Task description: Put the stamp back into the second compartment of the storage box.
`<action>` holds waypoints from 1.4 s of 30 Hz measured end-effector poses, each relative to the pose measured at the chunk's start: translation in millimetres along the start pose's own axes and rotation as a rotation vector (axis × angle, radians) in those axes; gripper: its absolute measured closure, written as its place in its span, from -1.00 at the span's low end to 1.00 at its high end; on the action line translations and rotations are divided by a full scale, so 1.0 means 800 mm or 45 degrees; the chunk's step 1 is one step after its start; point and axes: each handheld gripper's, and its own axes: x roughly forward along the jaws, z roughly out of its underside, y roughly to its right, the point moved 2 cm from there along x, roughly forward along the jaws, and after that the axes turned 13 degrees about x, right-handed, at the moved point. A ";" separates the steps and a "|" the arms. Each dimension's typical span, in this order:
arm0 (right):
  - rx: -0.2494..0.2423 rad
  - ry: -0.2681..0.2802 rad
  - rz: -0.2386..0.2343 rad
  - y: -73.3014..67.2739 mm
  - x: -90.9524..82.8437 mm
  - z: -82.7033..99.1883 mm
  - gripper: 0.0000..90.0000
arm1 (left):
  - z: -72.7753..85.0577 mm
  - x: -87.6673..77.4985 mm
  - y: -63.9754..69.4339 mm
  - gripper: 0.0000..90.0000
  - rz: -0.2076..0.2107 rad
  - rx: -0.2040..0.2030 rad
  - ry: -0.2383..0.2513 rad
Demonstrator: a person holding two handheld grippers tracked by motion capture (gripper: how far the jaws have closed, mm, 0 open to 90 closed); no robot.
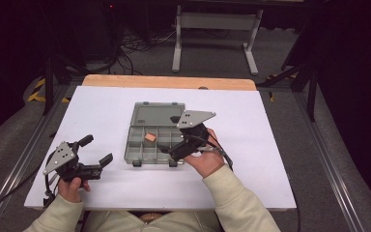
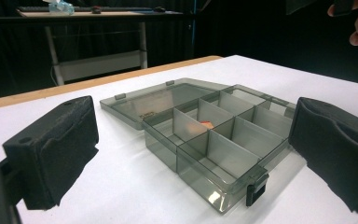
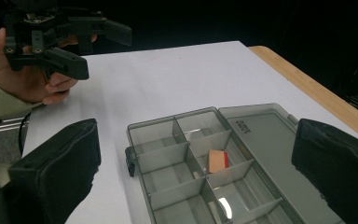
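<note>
The high view looks steeply down on the table (image 1: pixel 101 106) from afar, while both gripper views face, low and near, the box (image 2: pixel 214 140) they share.

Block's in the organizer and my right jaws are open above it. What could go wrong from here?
1. The right gripper hangs low over the organizer box; moving off sideways, its jaws could catch a divider and drag the light box.
2. The orange block leans on a divider rather than lying flat, so it may jam the lid on closing.
3. The left gripper is open and apart from the box, so nothing steadies it.
</note>
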 end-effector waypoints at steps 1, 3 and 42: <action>0.000 0.000 0.000 0.000 0.000 0.000 -0.97 | 0.000 0.000 0.000 -0.95 0.000 0.000 0.000; 0.005 0.012 0.014 0.002 -0.009 0.004 -0.97 | 0.000 0.000 0.000 -0.95 0.000 0.004 -0.002; 0.167 0.257 0.219 0.048 -0.108 0.136 -0.97 | 0.000 0.001 0.001 -0.95 -0.003 0.000 0.006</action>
